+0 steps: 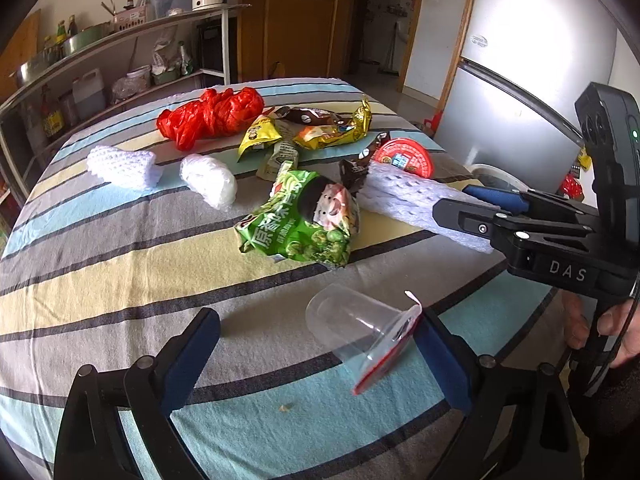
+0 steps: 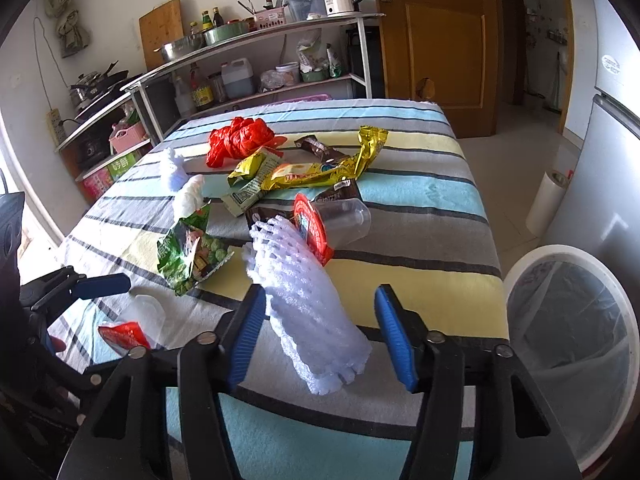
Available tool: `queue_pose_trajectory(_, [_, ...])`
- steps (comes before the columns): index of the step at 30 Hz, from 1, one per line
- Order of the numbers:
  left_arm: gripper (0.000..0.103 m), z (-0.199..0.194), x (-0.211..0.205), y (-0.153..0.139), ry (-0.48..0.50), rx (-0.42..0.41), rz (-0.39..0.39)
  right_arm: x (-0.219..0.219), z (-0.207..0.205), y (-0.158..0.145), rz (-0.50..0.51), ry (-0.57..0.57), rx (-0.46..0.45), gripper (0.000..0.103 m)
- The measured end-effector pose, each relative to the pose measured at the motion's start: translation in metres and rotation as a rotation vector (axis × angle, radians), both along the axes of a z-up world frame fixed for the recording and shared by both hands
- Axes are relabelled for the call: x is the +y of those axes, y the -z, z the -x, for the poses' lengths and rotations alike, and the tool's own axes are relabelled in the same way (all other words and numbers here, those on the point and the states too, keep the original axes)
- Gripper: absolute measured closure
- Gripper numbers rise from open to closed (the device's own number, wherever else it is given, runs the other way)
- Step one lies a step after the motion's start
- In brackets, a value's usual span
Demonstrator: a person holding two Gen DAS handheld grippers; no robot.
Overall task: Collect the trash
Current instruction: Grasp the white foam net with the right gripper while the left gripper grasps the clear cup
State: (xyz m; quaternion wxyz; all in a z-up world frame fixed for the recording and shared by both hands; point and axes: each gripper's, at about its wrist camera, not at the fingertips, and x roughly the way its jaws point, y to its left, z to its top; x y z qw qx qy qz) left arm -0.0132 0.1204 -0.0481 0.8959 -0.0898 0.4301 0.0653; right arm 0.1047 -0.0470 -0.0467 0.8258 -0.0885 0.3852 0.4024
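Note:
Trash lies on a striped tablecloth (image 1: 120, 264). My left gripper (image 1: 316, 344) is open around a clear plastic cup (image 1: 352, 324) lying on its side with a peeled red-edged lid; the cup rests close to the right finger. My right gripper (image 2: 320, 332) is open around a white foam fruit net (image 2: 304, 300), which also shows in the left wrist view (image 1: 416, 204). Beyond lie a green pea snack bag (image 1: 304, 220), a red plastic bag (image 1: 212, 116), yellow wrappers (image 2: 320, 172), brown wrappers (image 2: 320, 148), two more white foam nets (image 1: 120, 166) and a second cup with a red lid (image 2: 316, 228).
A white bin with a clear liner (image 2: 576, 344) stands on the floor right of the table. A grey fridge (image 1: 528, 80) is behind it. Metal shelves (image 2: 256, 44) with kitchenware stand behind the table, and a wooden door (image 2: 436, 40) at the back.

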Motion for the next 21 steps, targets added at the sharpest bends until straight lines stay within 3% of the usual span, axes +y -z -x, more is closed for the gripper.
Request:
queue_pose_trajectory(2, [0.012, 0.002, 0.006, -0.001, -0.027, -0.005, 0.017, 0.002, 0.003, 0.001, 0.012, -0.005, 0.004, 0.055])
queue_pose_trajectory(13, [0.013, 0.007, 0.014, -0.001, -0.032, 0.006, 0.031, 0.0, 0.023, 0.001, -0.022, 0.033, 0.012, 0.075])
queue_pose_trajectory(21, [0.04, 0.011, 0.016, -0.003, -0.048, 0.004, -0.006, -0.011, 0.044, -0.003, -0.081, 0.099, 0.011, 0.077])
